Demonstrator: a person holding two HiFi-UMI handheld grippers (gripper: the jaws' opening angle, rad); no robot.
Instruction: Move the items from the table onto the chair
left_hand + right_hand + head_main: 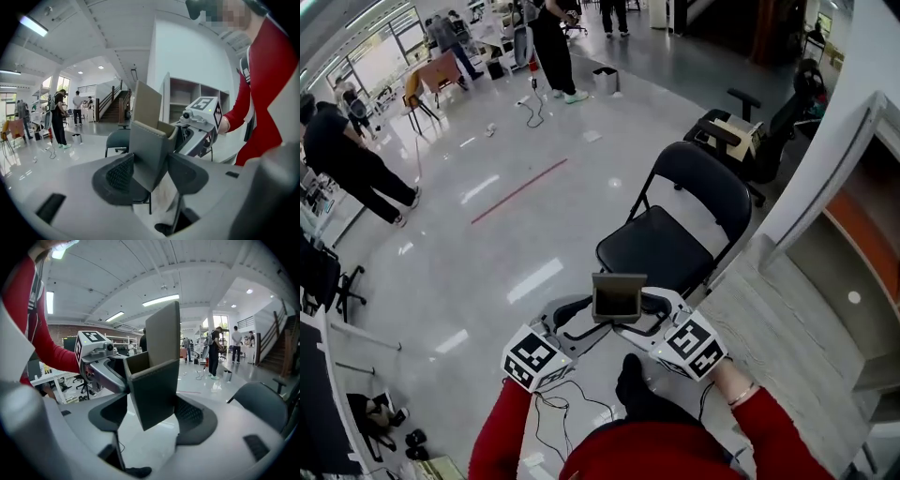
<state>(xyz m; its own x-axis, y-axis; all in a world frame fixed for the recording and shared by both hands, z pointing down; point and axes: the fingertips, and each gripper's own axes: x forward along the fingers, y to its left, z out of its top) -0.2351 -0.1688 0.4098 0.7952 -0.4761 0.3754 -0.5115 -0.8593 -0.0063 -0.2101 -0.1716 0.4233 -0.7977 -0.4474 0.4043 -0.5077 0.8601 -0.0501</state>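
From where I stand, the person in the red sleeves has the left gripper (581,319) raised in front of them. Its jaws are pinching one side of a small grey box (619,298), and its own view shows a lower corner of the box (147,150) wedged between the two pads. The box is open at the top with one flap standing up. It hangs in the air over the glossy floor (487,234), just short of the front edge of the seat, and no tabletop is in sight. The right gripper (645,317) mirrors the left from the other side, its jaws clamped on the opposite face of the box (154,385), which sits at a tilt between them. Further right and ahead is the black folding chair (675,234), its seat bare and facing the person. I think the main risk is the shared hold. Each gripper has only a corner or an edge of a light cardboard box, so if one hand moves ahead of the other, the box could twist, crease or slip free. If the jaws let go before the box is well over the seat, it would land on the floor. Set too near the front lip, it could tip off. The raised flap could also catch a jaw as it backs away and drag the box along.
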